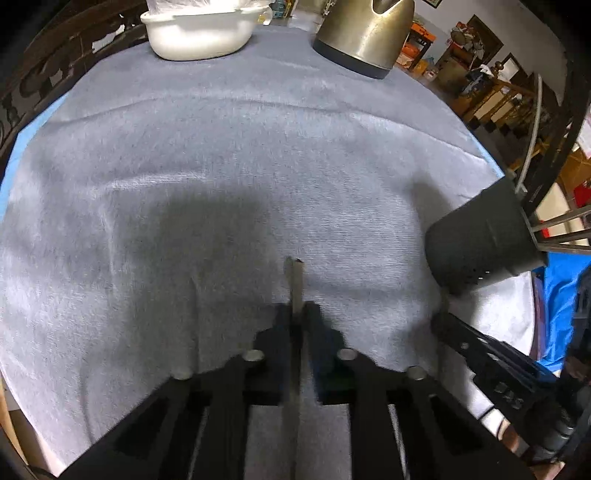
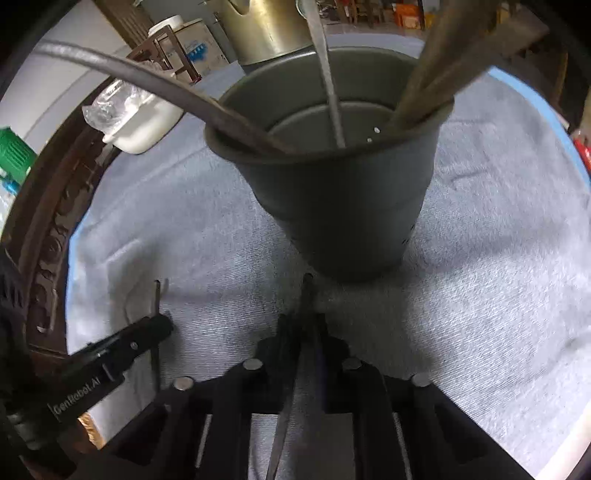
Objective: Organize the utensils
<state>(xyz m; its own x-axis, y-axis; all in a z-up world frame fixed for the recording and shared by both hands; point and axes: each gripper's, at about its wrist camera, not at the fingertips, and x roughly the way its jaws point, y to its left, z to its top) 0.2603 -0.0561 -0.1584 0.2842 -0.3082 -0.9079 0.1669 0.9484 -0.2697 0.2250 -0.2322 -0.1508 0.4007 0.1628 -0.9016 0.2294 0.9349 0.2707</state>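
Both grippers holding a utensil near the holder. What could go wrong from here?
1. The dark holder is narrow at the base and already has long utensils leaning over its rim; a nudge from the right gripper might tip it.
2. Each thin utensil is pinched along a short stretch only, so it may pivot or slip.
3. The left gripper is close beside the right; they could collide.

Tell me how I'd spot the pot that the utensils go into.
Start at the grey cloth covering the table, then find the brass-coloured kettle at its far side. In front of it stands the dark grey utensil holder, a tapered cup. Unlike the white dish nearby, it has long handles sticking out.
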